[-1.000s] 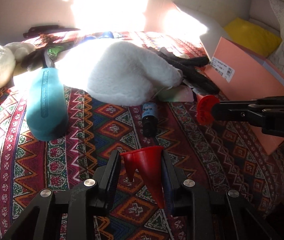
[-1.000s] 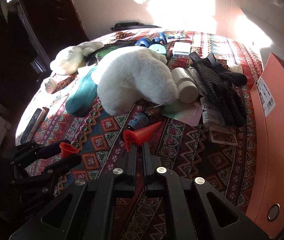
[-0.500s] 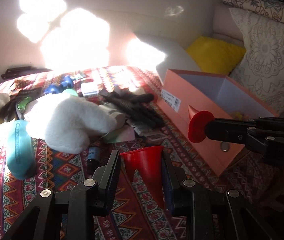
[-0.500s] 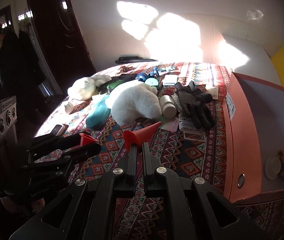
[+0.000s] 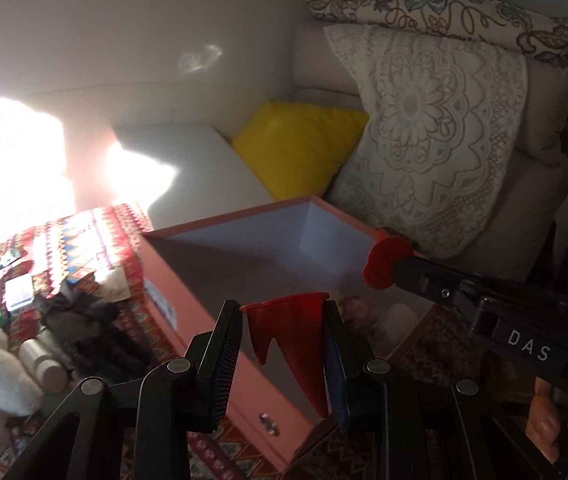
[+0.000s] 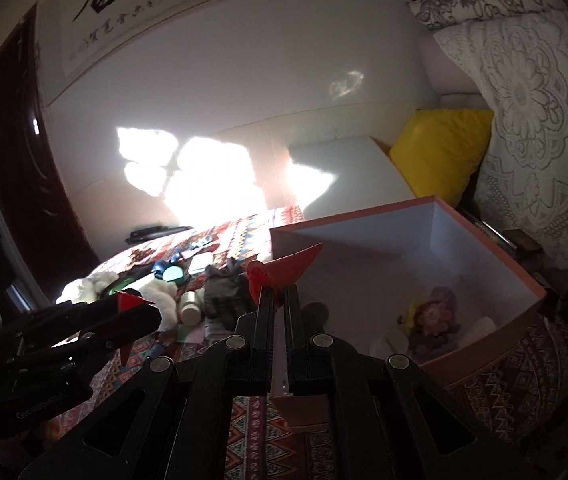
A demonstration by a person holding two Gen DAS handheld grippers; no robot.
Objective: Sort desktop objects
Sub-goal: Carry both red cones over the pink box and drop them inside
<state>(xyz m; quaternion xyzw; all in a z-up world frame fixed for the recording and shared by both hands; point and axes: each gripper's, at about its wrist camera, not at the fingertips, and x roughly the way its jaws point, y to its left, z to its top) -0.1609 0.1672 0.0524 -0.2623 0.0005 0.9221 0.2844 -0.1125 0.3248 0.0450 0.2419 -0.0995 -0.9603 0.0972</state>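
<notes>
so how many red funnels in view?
2. One red funnel is gripped in the left tongs; the other red funnel is gripped in the right tongs, both near the pink box.

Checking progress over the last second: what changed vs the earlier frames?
Both grippers swung right, away from the clutter, up to the pink box. The left gripper now sits over its near wall, the right gripper over its opening. Unchanged: jaws of each remain shut on a red cone; nothing released.

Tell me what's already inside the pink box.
In the pink box: a small purple-and-yellow flower bunch and pale round items at the near corner. The right claw hides part of its floor.
</notes>
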